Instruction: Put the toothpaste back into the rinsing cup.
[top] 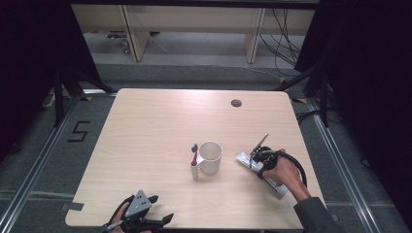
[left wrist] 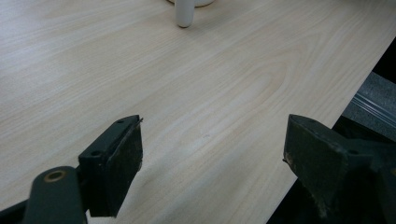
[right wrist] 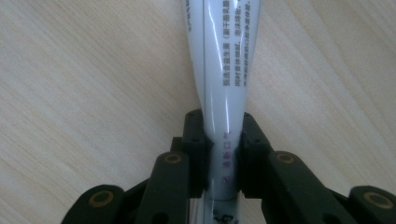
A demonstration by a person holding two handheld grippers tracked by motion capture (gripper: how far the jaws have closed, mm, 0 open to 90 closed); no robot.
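While our left gripper (left wrist: 212,154) idles wide at the table (top: 145,126) edge, our right gripper (right wrist: 223,140) pinches the toothpaste tube (right wrist: 222,70), seemingly for lifting toward the cup (top: 210,158).

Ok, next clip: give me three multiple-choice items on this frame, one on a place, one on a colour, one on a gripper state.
1. Where does the white tube lie from the mug, in the high view?
A. to its right
B. to its left
C. inside it

2. What colour is the mug?
A. red
B. white
C. black

3. How do the fingers of the right gripper stand?
A. wide open over bare table
B. closed on the mug's handle
C. closed on the tube

Answers:
1 A: the tube lies on the table right of the mug, under the right hand.
2 B: the mug is white all over.
3 C: the right gripper view shows both fingers pressed against the tube's sides.
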